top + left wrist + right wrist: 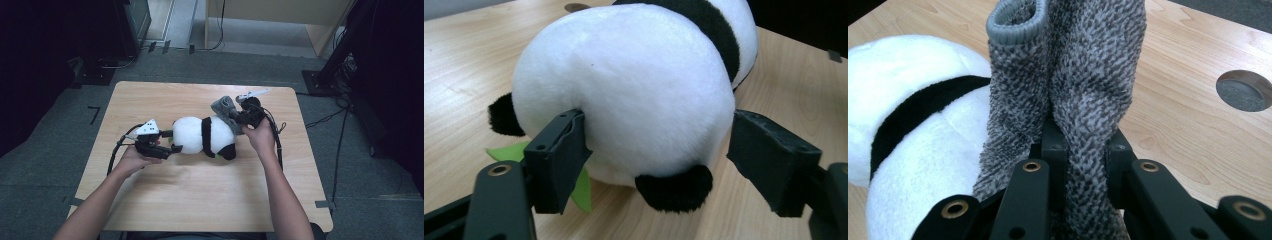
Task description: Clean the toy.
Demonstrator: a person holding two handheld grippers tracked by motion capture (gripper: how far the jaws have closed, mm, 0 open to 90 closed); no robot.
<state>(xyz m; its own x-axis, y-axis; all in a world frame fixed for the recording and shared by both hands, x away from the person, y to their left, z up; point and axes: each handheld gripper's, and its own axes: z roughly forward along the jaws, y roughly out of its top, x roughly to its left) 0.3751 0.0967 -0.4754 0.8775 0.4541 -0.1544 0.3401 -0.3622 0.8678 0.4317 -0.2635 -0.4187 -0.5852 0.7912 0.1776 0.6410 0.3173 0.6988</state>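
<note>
A black-and-white plush panda (200,135) lies on its side in the middle of the wooden table (200,200). My left gripper (172,141) is at its white rear end, open. In the left gripper view the jaws (664,150) straddle the panda's rump (624,90); the left pad (559,155) sits against the fur and the right pad is apart from it. A green felt leaf (506,151) pokes out underneath. My right gripper (245,120) is shut on a grey knitted sock (224,107) at the panda's far side. In the right gripper view the sock (1073,65) stands up between the pinching jaws (1083,145), next to the panda (908,125).
A round cable hole (1243,90) is cut into the table near the right gripper. Cables trail from both grippers across the table. Dark equipment stands (345,50) are on the carpet at the right, and a wooden cabinet (280,20) is behind the table.
</note>
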